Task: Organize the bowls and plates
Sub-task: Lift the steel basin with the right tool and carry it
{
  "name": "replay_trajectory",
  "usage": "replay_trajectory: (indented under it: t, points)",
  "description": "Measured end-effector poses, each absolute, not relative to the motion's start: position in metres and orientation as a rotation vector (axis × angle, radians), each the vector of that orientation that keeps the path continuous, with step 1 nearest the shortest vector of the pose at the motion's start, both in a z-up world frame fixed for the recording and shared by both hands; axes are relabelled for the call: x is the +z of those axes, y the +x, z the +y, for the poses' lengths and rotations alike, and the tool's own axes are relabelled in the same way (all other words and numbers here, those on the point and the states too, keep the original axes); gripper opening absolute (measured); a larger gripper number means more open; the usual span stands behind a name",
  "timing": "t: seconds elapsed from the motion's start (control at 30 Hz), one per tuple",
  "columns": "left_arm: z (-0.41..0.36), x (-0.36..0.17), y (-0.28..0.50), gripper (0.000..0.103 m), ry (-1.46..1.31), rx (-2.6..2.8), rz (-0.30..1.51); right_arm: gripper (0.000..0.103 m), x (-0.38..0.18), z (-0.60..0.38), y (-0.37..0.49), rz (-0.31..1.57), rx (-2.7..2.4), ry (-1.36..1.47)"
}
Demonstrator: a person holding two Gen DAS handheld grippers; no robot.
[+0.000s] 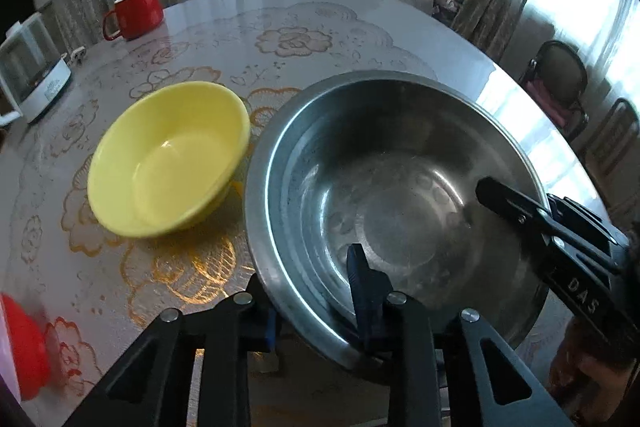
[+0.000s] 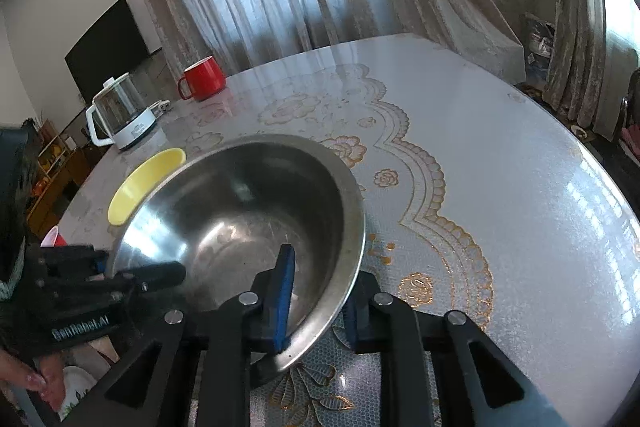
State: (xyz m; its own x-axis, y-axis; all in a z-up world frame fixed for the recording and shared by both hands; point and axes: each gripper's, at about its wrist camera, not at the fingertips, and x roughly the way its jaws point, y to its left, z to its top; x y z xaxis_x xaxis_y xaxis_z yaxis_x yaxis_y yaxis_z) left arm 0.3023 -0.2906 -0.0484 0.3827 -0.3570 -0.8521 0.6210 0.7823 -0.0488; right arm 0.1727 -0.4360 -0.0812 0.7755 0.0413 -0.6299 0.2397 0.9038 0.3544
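both grippers clamp the steel bowl [image 1: 400, 195], left gripper [image 1: 316, 311] on its 6 o'clock rim, right gripper [image 1: 516, 211] at 3 o'clock; yellow bowl [image 1: 168, 159] sits just beside at 9 o'clock.

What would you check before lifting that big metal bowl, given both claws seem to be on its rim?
1. Left gripper astride the steel bowl rim, one finger inside and one outside: ok.
2. Right gripper astride the opposite rim in the same way: ok.
3. Both sets of pads pressing firmly enough to carry the bowl: cannot tell.
4. Steel bowl empty inside: ok.
5. Yellow bowl clear of the steel bowl: not ok; it sits right beside the rim, and whether they touch cannot be told.
6. Red mug and kettle well away at the far edge of the table: ok.
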Motion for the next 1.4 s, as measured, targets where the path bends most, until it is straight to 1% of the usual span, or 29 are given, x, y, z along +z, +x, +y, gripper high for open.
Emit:
replay_trajectory:
  t: [0.3, 0.5, 0.7, 1.07, 1.4]
  points:
    - [-0.277, -0.043, 0.296, 0.029, 0.22, -0.658, 1.022, 0.018, -0.075, -0.431, 0.164, 0.635, -0.118, 0.413]
    - [-0.269, -0.044, 0.284, 0.026, 0.158, -0.679, 1.052, 0.017, -0.076, -0.432, 0.15, 0.608, -0.109, 0.47]
    - [-0.26, -0.039, 0.27, 0.027, 0.143, -0.694, 1.052, 0.017, -0.071, -0.423, 0.134, 0.578, -0.107, 0.456]
    - [-0.265, -0.021, 0.238, 0.026, 0.197, -0.737, 0.964, 0.017, -0.072, -0.42, 0.108, 0.56, -0.125, 0.5]
    - [-0.262, -0.007, 0.216, 0.026, 0.183, -0.775, 0.923, 0.017, -0.057, -0.417, 0.08, 0.52, -0.146, 0.512]
